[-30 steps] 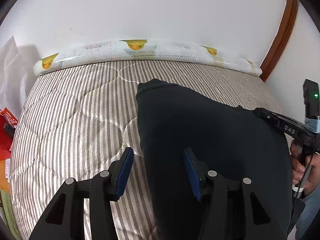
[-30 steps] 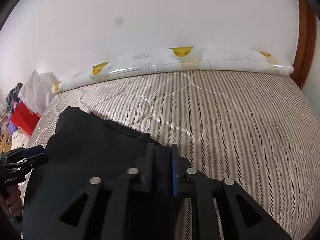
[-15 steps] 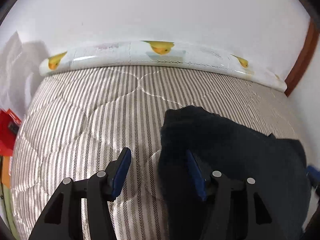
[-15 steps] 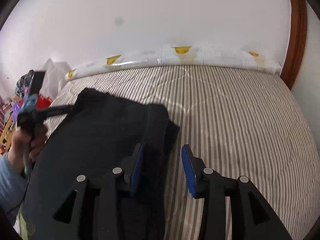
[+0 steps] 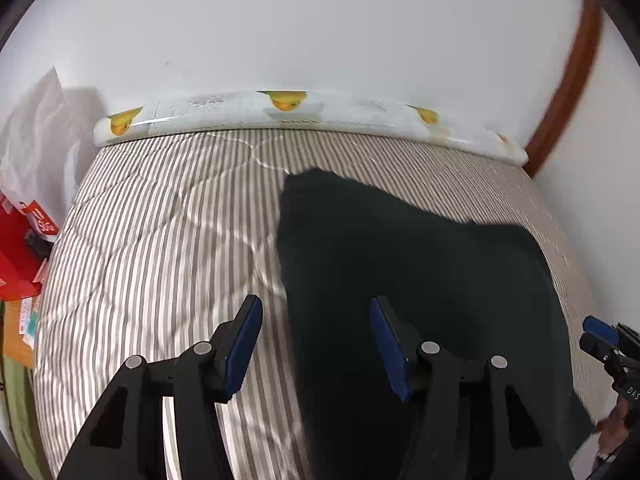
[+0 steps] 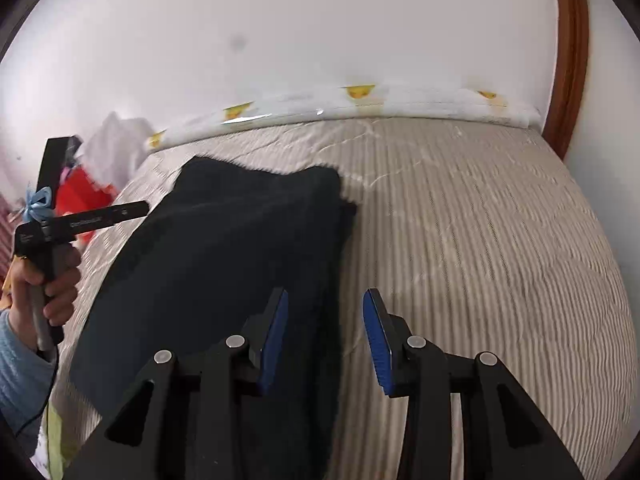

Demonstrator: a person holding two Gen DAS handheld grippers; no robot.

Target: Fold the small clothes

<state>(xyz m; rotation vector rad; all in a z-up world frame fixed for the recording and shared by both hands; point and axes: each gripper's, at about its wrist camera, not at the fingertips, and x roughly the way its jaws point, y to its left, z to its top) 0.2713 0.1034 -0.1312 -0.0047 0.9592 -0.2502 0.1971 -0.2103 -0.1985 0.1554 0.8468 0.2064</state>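
Between the blue pads of the left gripper [image 5: 316, 342] lay only striped bedding and the left edge of the dark garment [image 5: 420, 280]; its fingers [image 5: 244, 336] stood apart, released, pressing on nothing. The right gripper [image 6: 325, 336] was released too, its fingers [image 6: 274, 338] spread above the garment's right edge, with nothing clamped. In the left wrist view the right gripper showed only as a blue-tipped corner at the frame's right side, cut off by the rim, and a bit of the hand below it was too blurred to read. In the right wrist view a hand [image 6: 44, 280] in a light blue sleeve [image 6: 20, 368] gripped the left tool's handle.

The garment lay flat on the bed [image 5: 152, 240], nearer the person than the duck-printed bolster [image 5: 288, 114] along the wall. It was near-black, soft-looking, with a doubled layer along its right side; its near end ran out of view under the grippers. Its exact kind could not be told.
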